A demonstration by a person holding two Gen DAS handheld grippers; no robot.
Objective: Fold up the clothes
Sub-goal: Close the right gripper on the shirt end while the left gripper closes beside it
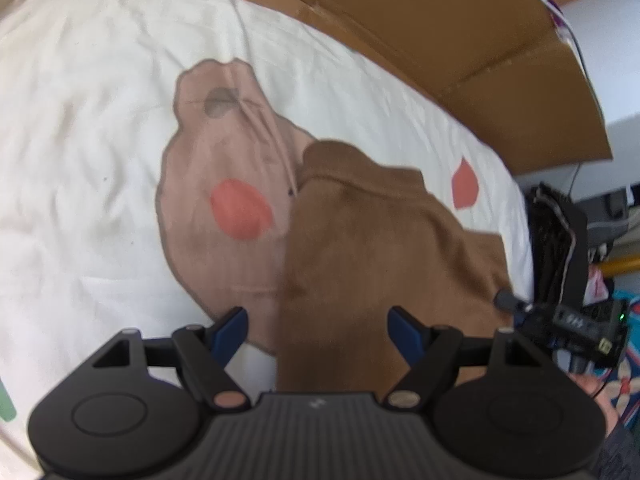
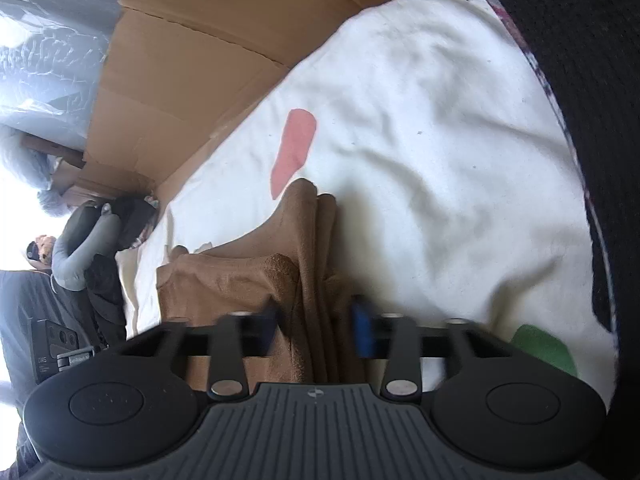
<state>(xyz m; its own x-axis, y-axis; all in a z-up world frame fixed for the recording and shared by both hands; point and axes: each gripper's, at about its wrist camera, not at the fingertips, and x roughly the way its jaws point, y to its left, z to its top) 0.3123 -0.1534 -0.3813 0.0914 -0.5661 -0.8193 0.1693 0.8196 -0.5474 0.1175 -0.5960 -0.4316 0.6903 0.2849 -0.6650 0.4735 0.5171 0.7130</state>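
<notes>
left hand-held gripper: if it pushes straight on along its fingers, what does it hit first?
Most likely the brown garment: it lies between and just beyond the open fingers of the left hand-held gripper, spread on the white bedsheet. Depth is hard to judge in the fisheye view, but nothing else stands in that line.

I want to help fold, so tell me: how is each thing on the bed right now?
Brown garment: crumpled, partly folded, lying on the sheet.
Left tongs: open, garment between the fingers, not pinched.
Right tongs: narrowed around a bunched fold of the garment; the blur hides whether the pads press.
White sheet: spread out, wrinkled.
Cardboard: standing behind the bed.
</notes>
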